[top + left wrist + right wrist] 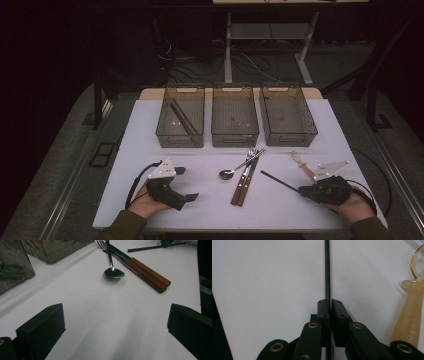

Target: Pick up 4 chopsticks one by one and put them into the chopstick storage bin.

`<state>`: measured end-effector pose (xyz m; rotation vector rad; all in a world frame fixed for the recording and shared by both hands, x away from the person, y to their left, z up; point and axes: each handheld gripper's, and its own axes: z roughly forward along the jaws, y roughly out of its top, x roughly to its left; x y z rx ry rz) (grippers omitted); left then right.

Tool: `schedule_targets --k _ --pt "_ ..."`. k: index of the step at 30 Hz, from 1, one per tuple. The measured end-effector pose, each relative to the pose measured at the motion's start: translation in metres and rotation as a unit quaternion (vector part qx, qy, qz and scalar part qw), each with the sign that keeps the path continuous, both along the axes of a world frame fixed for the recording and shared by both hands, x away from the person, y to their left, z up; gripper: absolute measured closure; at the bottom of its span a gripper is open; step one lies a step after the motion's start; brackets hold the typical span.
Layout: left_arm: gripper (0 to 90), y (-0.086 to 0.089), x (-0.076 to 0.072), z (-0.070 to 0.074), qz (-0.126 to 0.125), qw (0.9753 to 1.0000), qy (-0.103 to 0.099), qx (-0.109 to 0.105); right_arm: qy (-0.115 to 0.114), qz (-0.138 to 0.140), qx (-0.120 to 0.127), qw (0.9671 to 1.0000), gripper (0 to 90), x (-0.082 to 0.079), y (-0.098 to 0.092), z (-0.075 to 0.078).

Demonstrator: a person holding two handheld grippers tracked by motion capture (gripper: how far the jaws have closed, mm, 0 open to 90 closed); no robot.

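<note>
Closest to the lens in the right gripper view are the two black jaws of the right gripper (329, 305), pinched tight on a thin black chopstick (327, 270) that runs straight out from between them toward 12 o'clock. In the high view the same right gripper (303, 189) sits at about 4 o'clock on the white table (150, 120), with the chopstick (279, 180) poking out toward 10 o'clock, low over the table or on it, can't tell which. It's a plain dark stick, very slim, square-ish in section from what I can make out.

The person's right hand (352, 202) wraps the gripper body from behind, forearm coming in from the bottom right corner. The left hand (145, 202) holds the left gripper (192, 196) at about 7 o'clock, jaws spread wide with nothing between them, pointing toward 3 o'clock at the cutlery.

Bigger to smaller for the rest: three smoky plastic bins (235, 117) in a row at 12 o'clock, the leftmost with brown chopsticks (182, 119) in it. Mid-table there's a wooden-handled knife and fork (245, 181) side by side, a steel spoon (231, 171) just left of them, and an amber plastic spoon (302, 164) just beside the right gripper.
</note>
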<state>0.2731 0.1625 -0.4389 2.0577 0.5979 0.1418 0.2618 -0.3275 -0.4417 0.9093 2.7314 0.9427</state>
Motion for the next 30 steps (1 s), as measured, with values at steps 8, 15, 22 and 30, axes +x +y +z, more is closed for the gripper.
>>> schedule_targets --k 8,15,22,30 --pt "0.0 0.000 0.000 0.000 0.000 1.0000 0.000 -0.001 -0.001 -0.002 0.002 1.0000 85.4 0.002 0.001 0.002" --pt "0.0 0.000 0.000 0.000 0.000 1.0000 -0.001 -0.001 -0.007 -0.002 0.018 0.9998 85.4 0.001 0.001 0.008" --pt "0.0 0.000 0.000 0.000 0.000 1.0000 0.000 -0.001 -0.011 0.000 0.036 0.9993 85.4 0.000 0.001 0.013" --pt "0.0 0.000 0.000 0.000 0.000 1.0000 -0.001 -0.001 -0.018 0.000 0.055 0.9983 85.4 0.000 0.001 0.019"
